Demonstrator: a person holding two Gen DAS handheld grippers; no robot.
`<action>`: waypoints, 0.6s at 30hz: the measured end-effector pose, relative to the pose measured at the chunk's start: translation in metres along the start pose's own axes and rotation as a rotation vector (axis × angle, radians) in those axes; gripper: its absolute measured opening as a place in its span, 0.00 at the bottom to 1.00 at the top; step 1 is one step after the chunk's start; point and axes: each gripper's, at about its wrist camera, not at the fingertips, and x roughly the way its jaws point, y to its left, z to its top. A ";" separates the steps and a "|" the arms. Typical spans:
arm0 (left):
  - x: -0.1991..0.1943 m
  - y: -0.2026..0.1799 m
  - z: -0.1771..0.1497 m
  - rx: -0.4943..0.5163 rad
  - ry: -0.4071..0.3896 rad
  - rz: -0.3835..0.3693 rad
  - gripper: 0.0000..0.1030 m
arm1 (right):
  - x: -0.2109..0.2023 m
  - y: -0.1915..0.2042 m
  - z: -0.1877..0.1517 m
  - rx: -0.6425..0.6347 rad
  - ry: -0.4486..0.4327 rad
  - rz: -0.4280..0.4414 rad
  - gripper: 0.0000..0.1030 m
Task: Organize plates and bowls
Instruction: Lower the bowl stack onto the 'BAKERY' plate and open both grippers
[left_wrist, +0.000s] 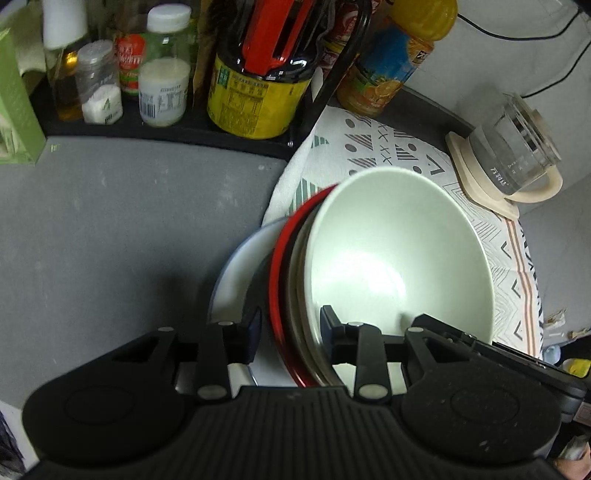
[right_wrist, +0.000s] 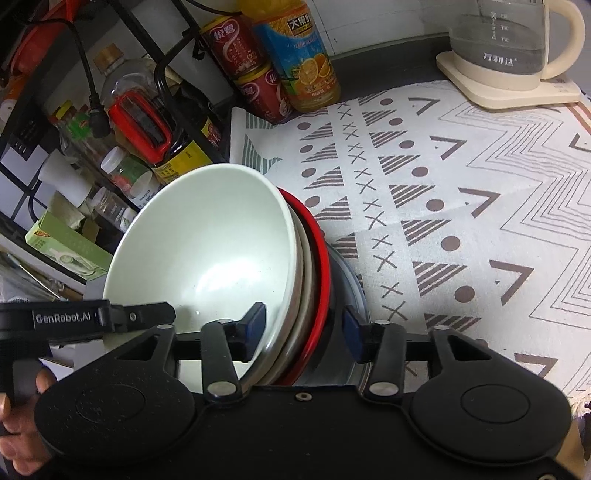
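A stack of nested bowls is held between both grippers. A pale green bowl sits on top, with a grey bowl, a red-rimmed black bowl and a white blue-rimmed plate beneath. My left gripper is shut on the stack's rims, one finger inside the green bowl. My right gripper is shut on the opposite side of the stack; the green bowl and the red rim show there. The stack is tilted above the counter.
A patterned cloth covers the counter on the right. A glass kettle stands on its cream base at the back. Bottles, jars and cans crowd a black rack behind. A grey countertop lies to the left.
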 end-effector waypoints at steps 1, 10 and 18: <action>-0.001 0.001 0.002 0.008 -0.002 0.001 0.33 | -0.002 0.001 0.001 -0.006 -0.006 -0.003 0.54; -0.017 0.003 0.017 0.018 -0.055 -0.009 0.54 | -0.031 -0.002 0.008 -0.024 -0.089 -0.021 0.83; -0.046 -0.005 0.026 0.031 -0.154 0.018 0.78 | -0.077 -0.009 0.005 -0.030 -0.203 -0.070 1.00</action>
